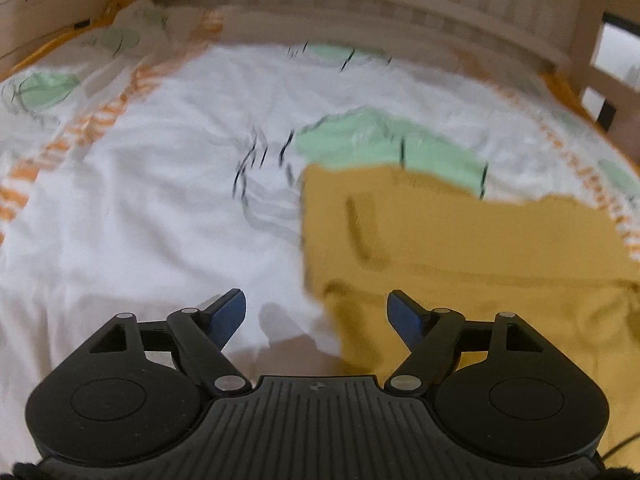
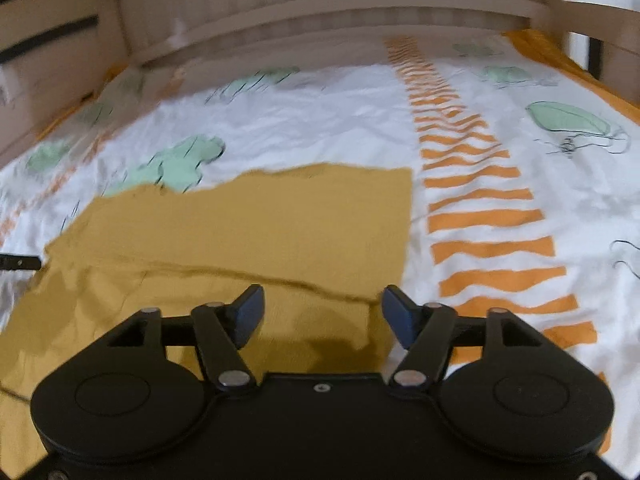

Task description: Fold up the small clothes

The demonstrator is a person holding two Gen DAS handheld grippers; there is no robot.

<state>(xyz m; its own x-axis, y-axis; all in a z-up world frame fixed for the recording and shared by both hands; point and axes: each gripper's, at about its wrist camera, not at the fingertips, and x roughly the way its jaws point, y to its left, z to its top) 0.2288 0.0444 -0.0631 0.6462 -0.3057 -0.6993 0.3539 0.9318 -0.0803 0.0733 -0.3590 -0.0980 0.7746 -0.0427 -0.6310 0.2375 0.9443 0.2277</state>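
A mustard-yellow garment (image 1: 460,248) lies spread on a bed sheet (image 1: 160,200), with a fold line running across it. In the left wrist view it fills the lower right, and my left gripper (image 1: 316,312) hovers open over its left edge with nothing between the blue pads. In the right wrist view the same garment (image 2: 248,220) covers the lower left and middle. My right gripper (image 2: 322,312) stands open above its near right corner, its pads apart and holding nothing. Both views are motion-blurred.
The sheet (image 2: 320,120) is white with green shapes and an orange striped band (image 2: 480,208). A pale wooden slatted bed rail (image 1: 360,4) runs along the far side, and a post (image 1: 588,40) stands at the right. A dark thin object (image 2: 20,262) pokes in at the left edge.
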